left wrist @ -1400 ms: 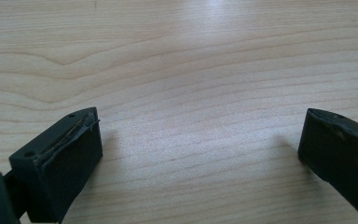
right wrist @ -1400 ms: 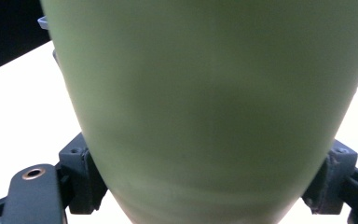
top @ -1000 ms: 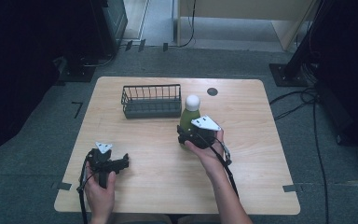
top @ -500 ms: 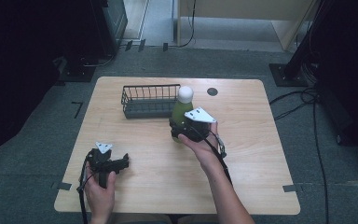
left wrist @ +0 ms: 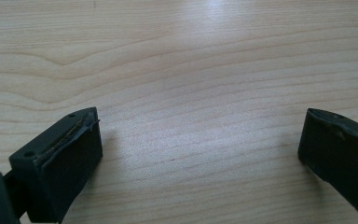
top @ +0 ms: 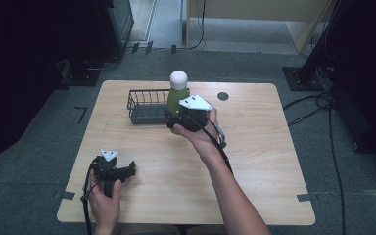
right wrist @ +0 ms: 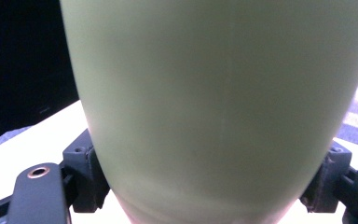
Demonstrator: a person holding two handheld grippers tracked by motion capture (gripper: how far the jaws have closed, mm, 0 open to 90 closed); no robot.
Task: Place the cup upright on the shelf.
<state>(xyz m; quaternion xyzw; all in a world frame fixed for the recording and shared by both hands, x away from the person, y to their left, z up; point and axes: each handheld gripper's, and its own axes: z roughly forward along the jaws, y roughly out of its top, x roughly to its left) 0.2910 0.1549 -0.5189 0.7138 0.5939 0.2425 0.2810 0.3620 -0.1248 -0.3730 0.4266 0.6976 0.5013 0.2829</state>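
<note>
A pale green bottle [top: 176,102] with a round white cap [top: 178,79] is held upright above the table, right beside the right end of a black wire basket [top: 147,106]. My right gripper [top: 178,120] is shut on the bottle's lower body; in the right gripper view the green bottle [right wrist: 214,107] sits tight between both fingers [right wrist: 81,175]. My left gripper [top: 127,170] rests low over the table's front left part. Its jaws stand wide apart in the left gripper view, with bare wood between its fingers [left wrist: 67,161].
The wooden table [top: 254,161] has a small dark round disc [top: 223,96] near its far edge. Dark equipment and cables ring the table on the grey floor. Bare wood stretches across the table's middle and right side.
My right gripper has carried the green bottle up and to the left, toward the wire basket. The left gripper has stayed in place.
</note>
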